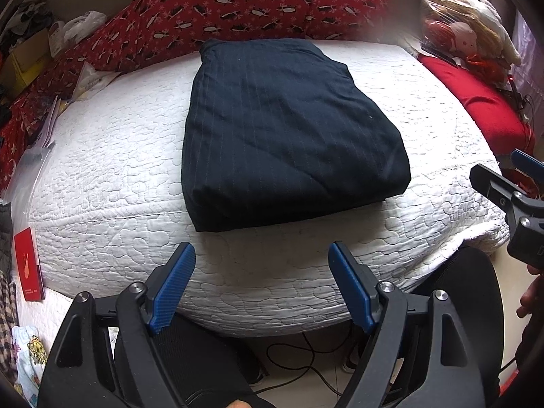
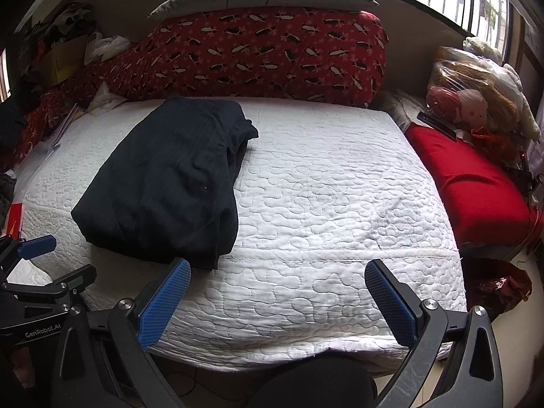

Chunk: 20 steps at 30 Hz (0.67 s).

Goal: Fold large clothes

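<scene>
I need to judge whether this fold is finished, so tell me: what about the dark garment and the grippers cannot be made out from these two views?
- Dark garment: what kind of clothing it is; in both views the fold hides its shape and inner layers.
- Its far end: bunched layers in the right wrist view, too dark to count.
- Right gripper: in the left wrist view, cut off by the right edge.
- Left gripper: in the right wrist view, cut off by the left edge.

White quilted mattress — red patterned pillow behind it, plain red cushion alongside, right.
</scene>
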{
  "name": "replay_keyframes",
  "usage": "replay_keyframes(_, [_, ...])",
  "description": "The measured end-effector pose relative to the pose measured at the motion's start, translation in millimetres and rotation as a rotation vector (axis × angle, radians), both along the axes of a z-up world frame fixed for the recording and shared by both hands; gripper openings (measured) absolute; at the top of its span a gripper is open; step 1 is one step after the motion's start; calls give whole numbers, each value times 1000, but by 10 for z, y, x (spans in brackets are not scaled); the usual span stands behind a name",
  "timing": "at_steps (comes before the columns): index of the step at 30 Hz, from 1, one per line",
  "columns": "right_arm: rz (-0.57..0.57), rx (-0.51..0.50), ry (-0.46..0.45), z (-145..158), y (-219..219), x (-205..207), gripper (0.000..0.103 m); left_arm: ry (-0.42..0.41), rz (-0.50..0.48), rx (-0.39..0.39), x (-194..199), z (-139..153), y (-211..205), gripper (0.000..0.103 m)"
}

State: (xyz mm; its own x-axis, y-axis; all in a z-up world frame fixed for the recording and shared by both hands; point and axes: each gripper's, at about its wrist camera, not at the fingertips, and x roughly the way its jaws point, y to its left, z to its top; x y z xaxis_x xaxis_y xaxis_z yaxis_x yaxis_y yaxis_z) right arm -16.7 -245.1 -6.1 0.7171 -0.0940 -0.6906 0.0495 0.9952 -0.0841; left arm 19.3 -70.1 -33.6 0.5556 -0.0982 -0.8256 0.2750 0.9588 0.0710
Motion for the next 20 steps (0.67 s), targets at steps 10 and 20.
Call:
replay_keyframes(10, [-17, 19, 6, -2, -52, 12, 103, 3, -17, -19, -2, 24, -12, 81])
replay_keyframes(20, [-29, 27, 17, -31, -64, 7, 103, -11, -39, -20, -32, 47, -60, 81])
